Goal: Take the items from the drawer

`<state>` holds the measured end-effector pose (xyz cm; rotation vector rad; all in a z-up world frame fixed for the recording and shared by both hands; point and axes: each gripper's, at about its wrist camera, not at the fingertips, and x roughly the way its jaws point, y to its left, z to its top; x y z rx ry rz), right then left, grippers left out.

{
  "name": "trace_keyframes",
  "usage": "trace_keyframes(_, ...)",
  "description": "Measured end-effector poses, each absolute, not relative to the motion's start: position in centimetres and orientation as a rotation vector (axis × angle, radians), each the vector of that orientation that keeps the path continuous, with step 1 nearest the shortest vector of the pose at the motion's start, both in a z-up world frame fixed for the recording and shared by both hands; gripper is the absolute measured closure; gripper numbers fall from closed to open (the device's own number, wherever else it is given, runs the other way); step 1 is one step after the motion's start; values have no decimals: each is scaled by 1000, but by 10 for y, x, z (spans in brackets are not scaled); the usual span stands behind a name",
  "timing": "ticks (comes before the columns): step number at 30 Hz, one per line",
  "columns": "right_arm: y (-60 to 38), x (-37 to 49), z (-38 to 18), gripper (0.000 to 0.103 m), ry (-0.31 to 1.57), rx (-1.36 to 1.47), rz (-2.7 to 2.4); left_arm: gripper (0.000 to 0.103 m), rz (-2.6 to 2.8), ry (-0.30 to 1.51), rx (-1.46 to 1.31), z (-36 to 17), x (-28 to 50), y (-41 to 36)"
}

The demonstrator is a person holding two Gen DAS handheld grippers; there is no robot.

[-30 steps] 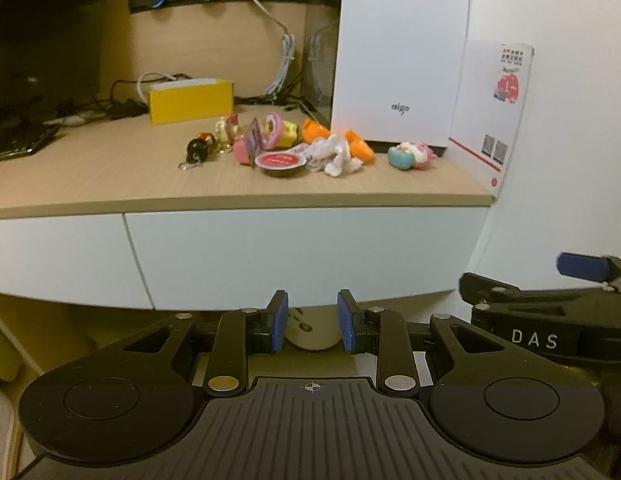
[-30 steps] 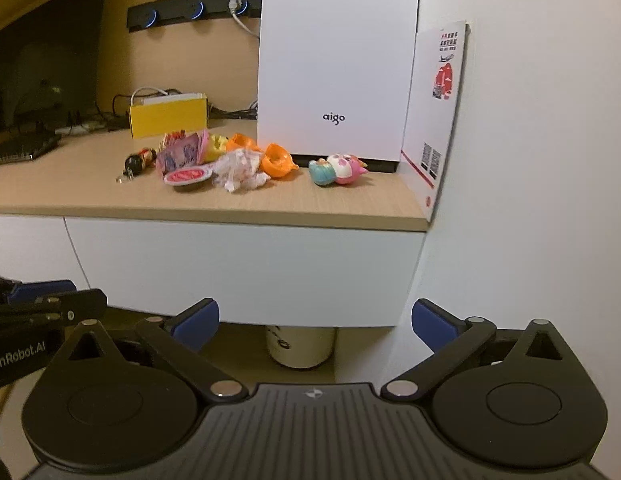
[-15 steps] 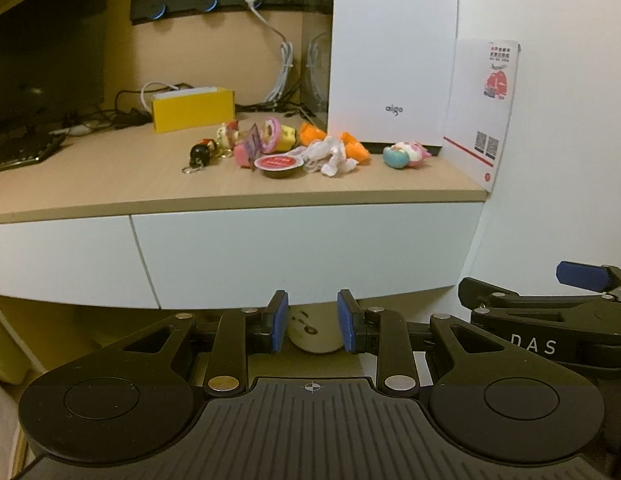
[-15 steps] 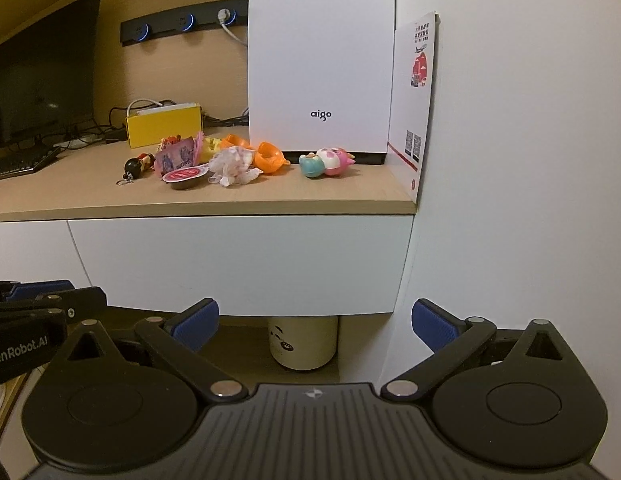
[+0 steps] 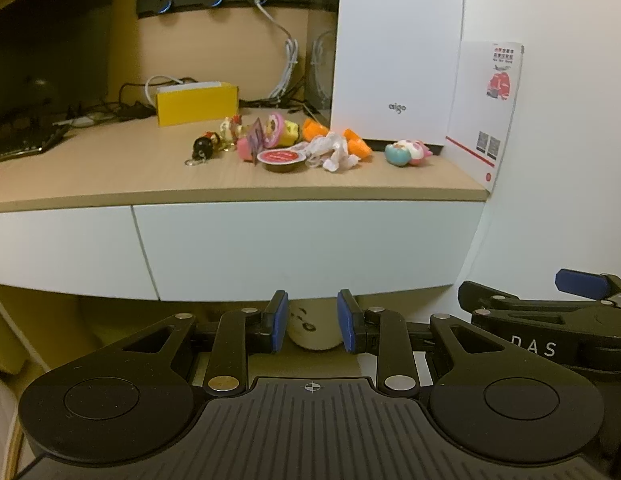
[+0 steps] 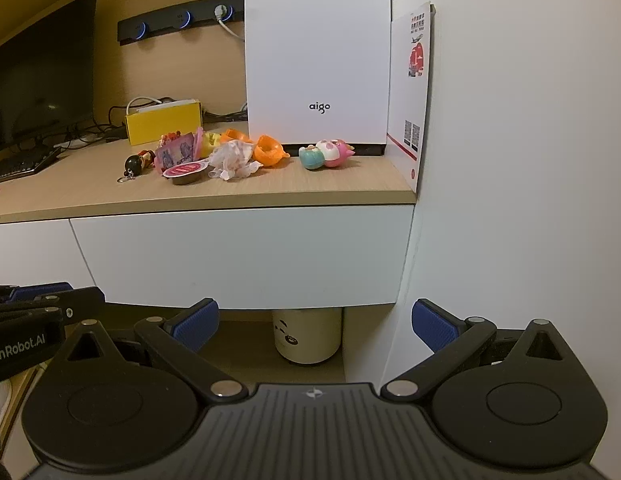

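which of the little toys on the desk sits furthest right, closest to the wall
The teal and pink figure, lying alone in front of the white aigo box. The other toys cluster further left around the red-lidded cup.

Dim, warm indoor light, perhaps from overhead; sharp centres, fisheye-bent edges, dark shadow under the desk (image 5: pixel 110 176).

The left gripper (image 5: pixel 312 322), its jaws a narrow gap apart and empty, faces the closed white drawer (image 5: pixel 306 246) beneath a toy-strewn desktop (image 5: pixel 110 178).
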<state>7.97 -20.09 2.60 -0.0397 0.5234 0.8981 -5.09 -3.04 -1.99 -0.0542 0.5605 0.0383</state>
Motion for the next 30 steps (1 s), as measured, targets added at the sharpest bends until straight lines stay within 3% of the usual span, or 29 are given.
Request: trace_keyframes(30,-202,77,24,0,527,-35,906,73,47,568,-60,-21,-58,-27)
